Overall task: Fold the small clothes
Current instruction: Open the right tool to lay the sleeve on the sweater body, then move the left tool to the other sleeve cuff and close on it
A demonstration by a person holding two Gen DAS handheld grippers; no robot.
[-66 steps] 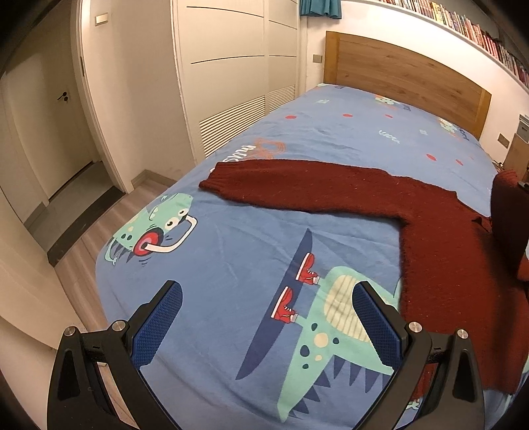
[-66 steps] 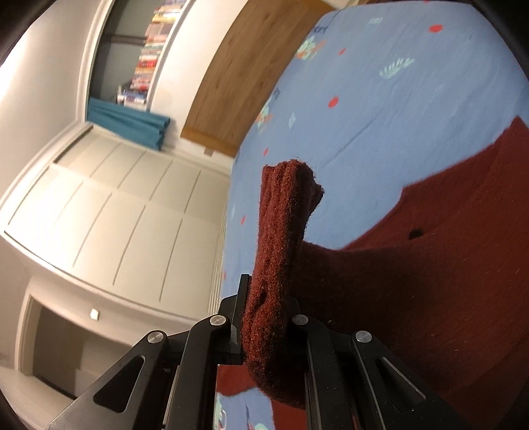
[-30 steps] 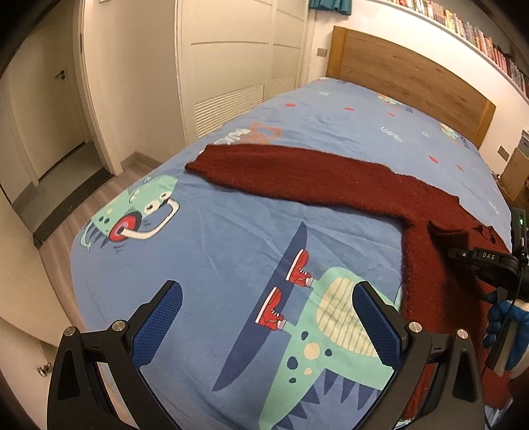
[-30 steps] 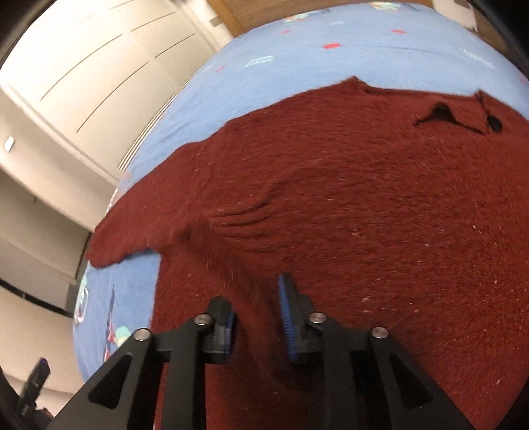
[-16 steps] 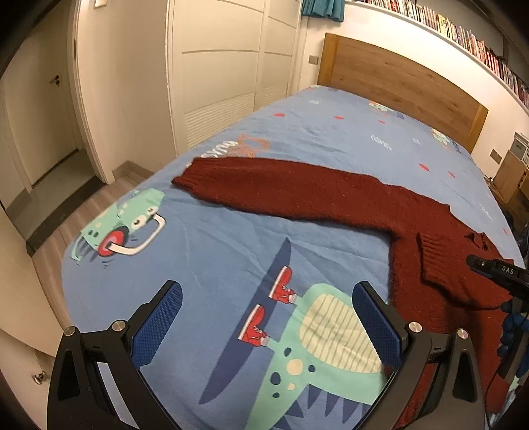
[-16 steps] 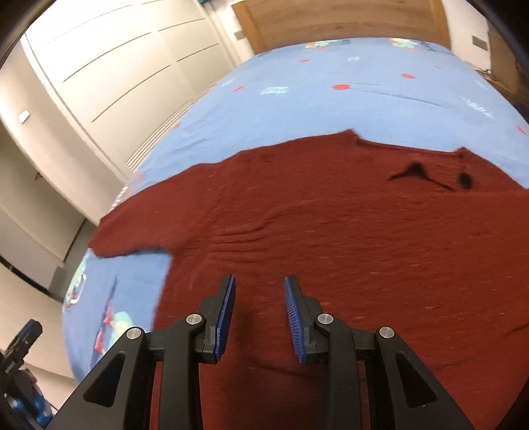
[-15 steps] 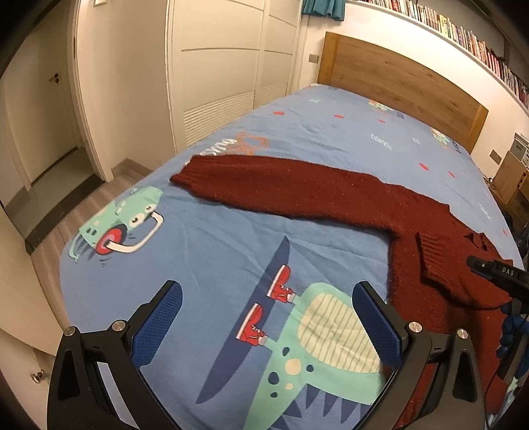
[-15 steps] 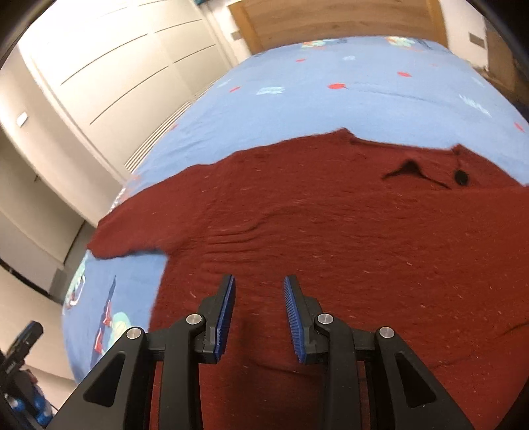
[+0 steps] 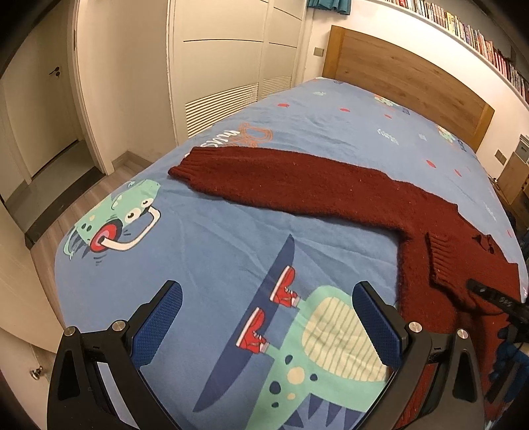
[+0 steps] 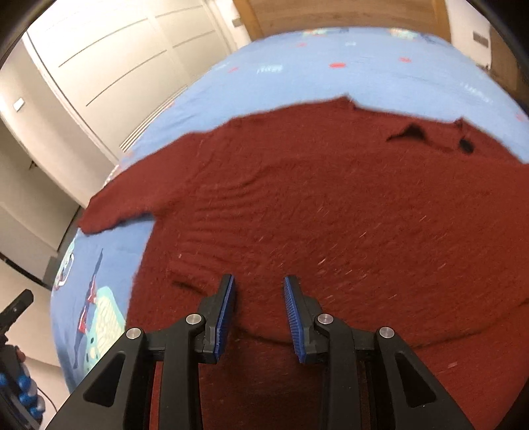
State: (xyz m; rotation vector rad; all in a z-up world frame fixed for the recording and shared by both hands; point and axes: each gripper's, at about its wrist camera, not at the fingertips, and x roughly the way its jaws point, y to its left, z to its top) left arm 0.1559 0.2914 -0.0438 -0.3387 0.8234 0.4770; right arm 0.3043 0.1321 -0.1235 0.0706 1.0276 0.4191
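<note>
The left gripper is at the near edge of the bed. Its two blue pads are spread far apart and nothing is between them. Under it is the blue bed sheet with a green dinosaur in red shoes. The red sweater lies off to the right of this gripper and farther back, not touching it. The edge of the sweater's body is just beside the right pad.

The right gripper hangs over the sweater. Its blue pads have a small gap between them, and they hold nothing. The sweater's body lies flat right under and in front of this gripper. A sleeve is folded over onto the body, and its ribbed cuff shows in the left camera view. It is blurry, so I cannot tell if the pads touch the wool.

Farther back, the other long sleeve lies stretched out flat across the bed toward the left side. Its cuff end is near a second green dinosaur. The sweater's neck opening is on the far side of the body.

Behind the sweater the blue sheet goes on to a wooden headboard. White cupboard doors stand on the left, and books sit on a high shelf.
</note>
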